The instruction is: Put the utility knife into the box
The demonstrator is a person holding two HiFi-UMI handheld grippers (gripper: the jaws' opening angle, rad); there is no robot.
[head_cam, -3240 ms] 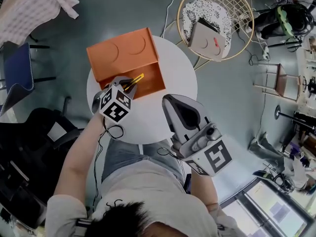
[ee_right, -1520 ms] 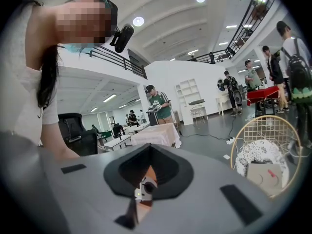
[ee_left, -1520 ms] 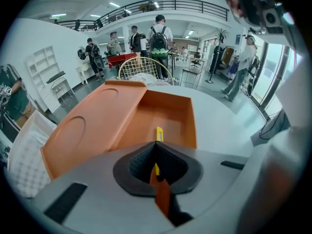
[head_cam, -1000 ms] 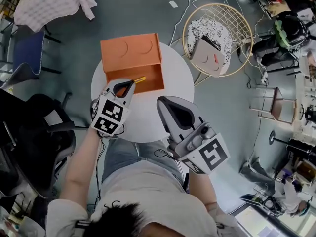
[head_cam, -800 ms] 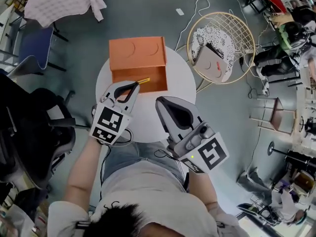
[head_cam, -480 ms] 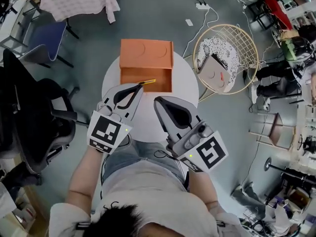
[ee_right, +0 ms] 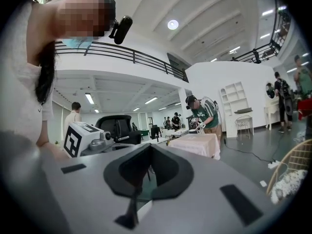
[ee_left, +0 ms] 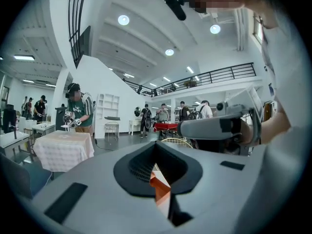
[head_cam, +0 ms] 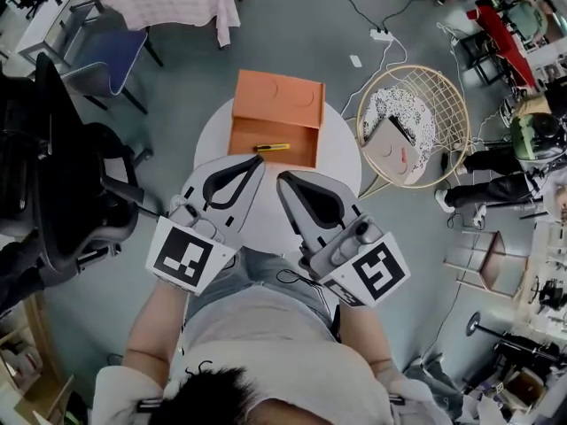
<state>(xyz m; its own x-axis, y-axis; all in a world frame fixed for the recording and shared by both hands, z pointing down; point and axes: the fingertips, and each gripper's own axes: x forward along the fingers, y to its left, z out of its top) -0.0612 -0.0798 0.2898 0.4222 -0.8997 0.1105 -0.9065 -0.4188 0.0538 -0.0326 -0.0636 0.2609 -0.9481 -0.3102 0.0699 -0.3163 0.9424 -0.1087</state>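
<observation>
The yellow utility knife (head_cam: 272, 147) lies flat inside the open orange box (head_cam: 276, 104) at the far side of the round white table (head_cam: 339, 153). My left gripper (head_cam: 258, 159) is drawn back a little nearer than the box, shut and holding nothing. My right gripper (head_cam: 283, 177) hovers beside it over the table's near part, also shut and holding nothing. In the left gripper view a sliver of the orange box (ee_left: 160, 186) shows through the left gripper (ee_left: 156, 147). The right gripper view looks along the right gripper (ee_right: 150, 147) at the room.
A round wire chair (head_cam: 434, 87) with a patterned cushion stands right of the table. A black office chair (head_cam: 62, 175) and a blue chair (head_cam: 97, 69) stand at the left. Cables and a power strip (head_cam: 383, 34) lie on the floor beyond.
The knife has left the left gripper's tips and now lies in the box. The left gripper has pulled back toward me. The right gripper has barely moved.
</observation>
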